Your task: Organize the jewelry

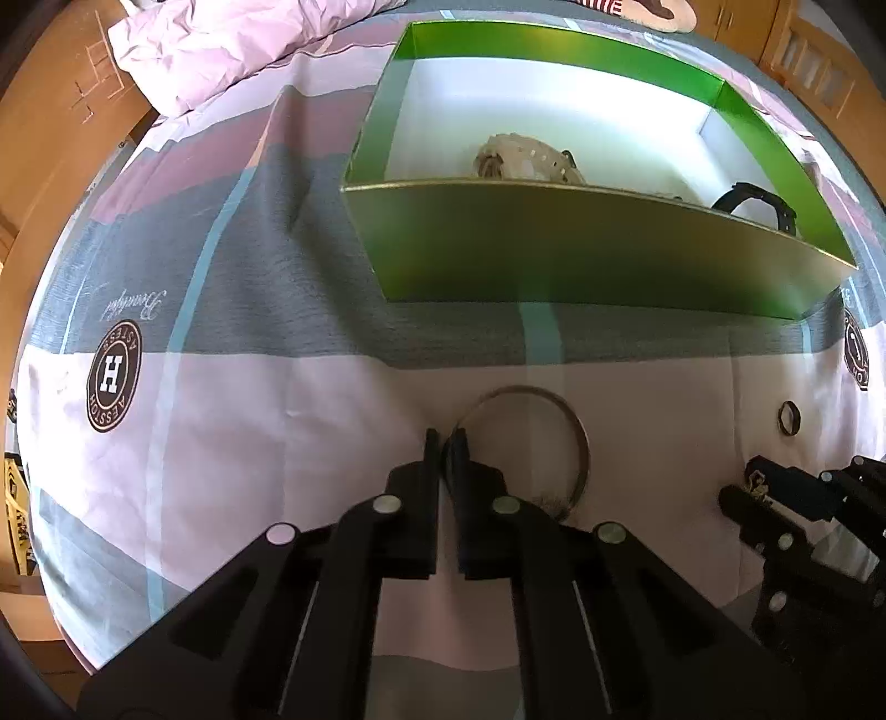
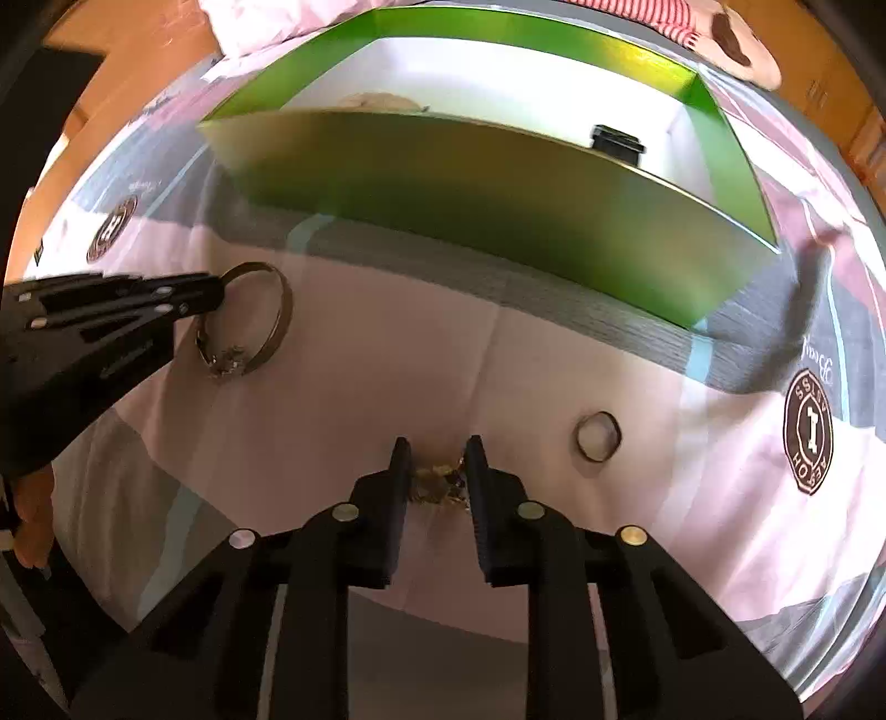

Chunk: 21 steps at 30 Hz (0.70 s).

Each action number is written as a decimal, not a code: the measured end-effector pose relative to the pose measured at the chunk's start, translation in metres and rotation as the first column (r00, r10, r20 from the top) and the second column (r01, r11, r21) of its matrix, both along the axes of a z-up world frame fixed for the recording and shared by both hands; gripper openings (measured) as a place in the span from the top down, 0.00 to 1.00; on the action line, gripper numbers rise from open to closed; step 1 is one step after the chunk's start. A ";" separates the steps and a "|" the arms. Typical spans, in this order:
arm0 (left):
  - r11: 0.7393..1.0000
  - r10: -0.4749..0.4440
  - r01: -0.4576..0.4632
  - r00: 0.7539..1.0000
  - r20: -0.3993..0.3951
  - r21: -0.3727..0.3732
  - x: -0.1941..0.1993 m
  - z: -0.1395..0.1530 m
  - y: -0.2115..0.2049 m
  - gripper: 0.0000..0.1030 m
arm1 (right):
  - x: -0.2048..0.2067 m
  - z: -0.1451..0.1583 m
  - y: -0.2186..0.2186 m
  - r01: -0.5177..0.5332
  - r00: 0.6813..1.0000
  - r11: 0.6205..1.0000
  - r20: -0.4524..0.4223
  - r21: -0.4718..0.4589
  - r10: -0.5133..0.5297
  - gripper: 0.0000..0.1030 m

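My left gripper (image 1: 446,443) is shut on the rim of a thin metal bangle (image 1: 576,437) that lies on the bed sheet; the right wrist view shows the bangle (image 2: 279,315) pinched at its left edge. My right gripper (image 2: 437,448) has its jaws close around a small gold-coloured piece of jewelry (image 2: 437,482) on the sheet. A dark ring (image 2: 597,436) lies just right of it, also seen in the left wrist view (image 1: 788,418). A green box (image 1: 581,255) stands beyond, holding a pale beaded piece (image 1: 526,158) and a black watch (image 1: 758,202).
The patterned sheet (image 1: 249,421) covers the bed, with round brown logos (image 1: 113,376). A crumpled pink duvet (image 1: 221,44) lies at the back left. Wooden furniture (image 1: 50,138) borders the bed on the left.
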State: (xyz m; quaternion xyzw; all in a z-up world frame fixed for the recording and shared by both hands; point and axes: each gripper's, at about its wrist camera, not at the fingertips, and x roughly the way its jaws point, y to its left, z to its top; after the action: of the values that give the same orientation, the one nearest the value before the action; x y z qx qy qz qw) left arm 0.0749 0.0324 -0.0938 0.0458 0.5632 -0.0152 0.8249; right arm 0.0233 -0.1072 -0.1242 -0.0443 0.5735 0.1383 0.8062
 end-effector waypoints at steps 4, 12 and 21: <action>1.000 0.003 -0.003 1.000 0.017 -0.016 -0.005 0.004 0.000 0.97 | 0.002 0.007 -0.009 0.034 0.999 0.999 0.019 0.035 -0.035 0.79; 0.996 0.033 -0.029 0.998 0.050 -0.084 -0.009 0.015 0.009 0.97 | 0.005 0.020 -0.035 0.070 0.997 0.988 0.033 0.138 -0.075 0.79; 0.996 0.051 -0.049 0.998 0.024 -0.079 -0.007 0.012 0.012 0.96 | 0.004 0.008 -0.025 0.064 0.998 0.991 0.007 0.116 -0.065 0.79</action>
State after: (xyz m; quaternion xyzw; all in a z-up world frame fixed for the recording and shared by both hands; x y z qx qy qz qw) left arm 0.0674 0.0444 -0.0817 -0.0005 0.5525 -0.0162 0.8334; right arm 0.0274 -0.1327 -0.1163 0.0203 0.5615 0.1452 0.8144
